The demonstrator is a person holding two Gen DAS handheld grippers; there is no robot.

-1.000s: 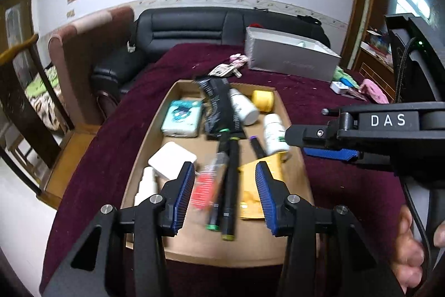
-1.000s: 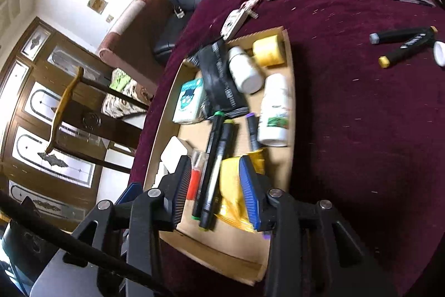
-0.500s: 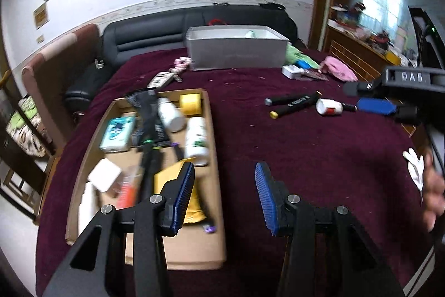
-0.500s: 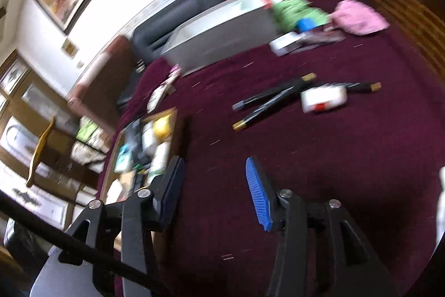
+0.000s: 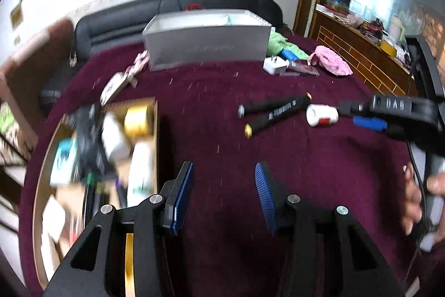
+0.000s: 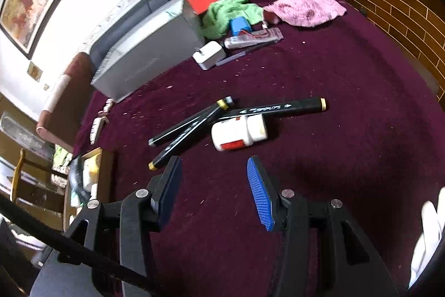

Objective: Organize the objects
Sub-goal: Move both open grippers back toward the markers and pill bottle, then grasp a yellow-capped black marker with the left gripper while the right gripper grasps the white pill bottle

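Markers [image 6: 194, 127] and a small white bottle [image 6: 237, 133] lie loose on the maroon-covered table [image 6: 347, 102], well apart from the cardboard tray [image 5: 154, 130] at its left side. Two black markers cross each other just left of the bottle, while a third marker [image 6: 281, 110] rests behind it, touching or nearly touching its cap end. The bottle lies on its side, red label facing up. The right gripper [image 6: 214, 191] hovers over bare cloth just short of the bottle, its blue-padded fingers spread wide and holding nothing. The left gripper [image 5: 222, 196] hangs above the cloth just right of the tray's edge, fingers likewise parted and empty. The tray, blurred in the left wrist view, holds a yellow roll [image 5: 137, 118], white bottles [image 5: 141, 169], a dark pouch [image 5: 89, 146] and other items too smeared to name. At the far end of the table stand a grey box [image 6: 150, 57], a white charger [image 6: 208, 55], a green cloth [image 6: 225, 14] and a pink cloth [image 6: 304, 6].
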